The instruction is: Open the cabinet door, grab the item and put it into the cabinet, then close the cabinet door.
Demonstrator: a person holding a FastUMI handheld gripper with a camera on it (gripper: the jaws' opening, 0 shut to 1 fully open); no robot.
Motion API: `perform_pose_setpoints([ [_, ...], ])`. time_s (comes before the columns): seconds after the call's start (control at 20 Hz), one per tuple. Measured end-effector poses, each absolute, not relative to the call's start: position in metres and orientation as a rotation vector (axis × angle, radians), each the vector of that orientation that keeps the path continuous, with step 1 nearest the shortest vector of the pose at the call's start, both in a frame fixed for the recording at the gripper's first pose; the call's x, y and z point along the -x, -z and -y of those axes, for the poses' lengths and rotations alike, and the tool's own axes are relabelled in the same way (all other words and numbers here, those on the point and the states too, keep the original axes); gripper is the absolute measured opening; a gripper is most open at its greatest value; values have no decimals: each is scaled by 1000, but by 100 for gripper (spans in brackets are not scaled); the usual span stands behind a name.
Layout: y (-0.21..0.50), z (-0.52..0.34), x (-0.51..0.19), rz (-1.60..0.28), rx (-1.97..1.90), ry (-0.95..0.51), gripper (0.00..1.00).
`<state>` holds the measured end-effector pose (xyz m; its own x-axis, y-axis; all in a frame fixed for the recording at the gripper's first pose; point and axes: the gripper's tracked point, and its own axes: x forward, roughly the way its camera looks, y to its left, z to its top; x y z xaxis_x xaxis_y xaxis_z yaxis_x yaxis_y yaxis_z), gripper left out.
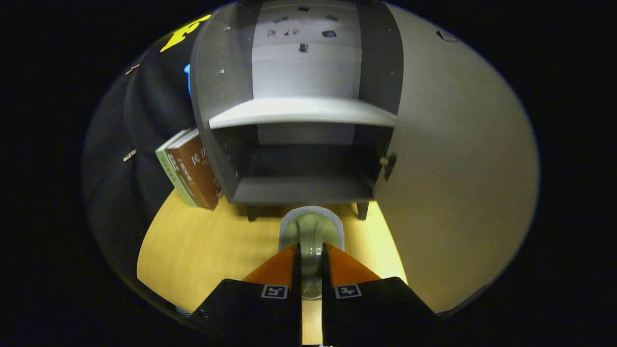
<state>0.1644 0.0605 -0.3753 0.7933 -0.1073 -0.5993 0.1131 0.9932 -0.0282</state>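
Gripper (311,250) is seen closed on a pale-green glazed cup or mug (311,229), which is pinched by its wall between both fingers and carried above the wooden table (202,250). The exact vessel type cannot be told from this angle; a speckled grey rim is visible around its far side.

Just beyond the cup, the grey cabinet (299,190) is stood on short legs near the table's far edge. Its door (458,168) is swung fully open to the right, with the knob (384,161) visible at the door's inner edge. Two compartments are exposed, split by a light shelf (303,112); the lower one is directly ahead of the fingers and looks empty.

Books (193,168) are leaned against the cabinet's left side.

Progress, as judged: door opened and item grabbed are done. Placement in the cabinet is not yet done; release, retreat and door closing are left. Lower compartment is judged the likely target.
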Motion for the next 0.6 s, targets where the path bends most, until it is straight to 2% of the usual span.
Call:
perform_pose_setpoints([
  [0.6, 233, -74, -290, -343, -21, 72, 20],
])
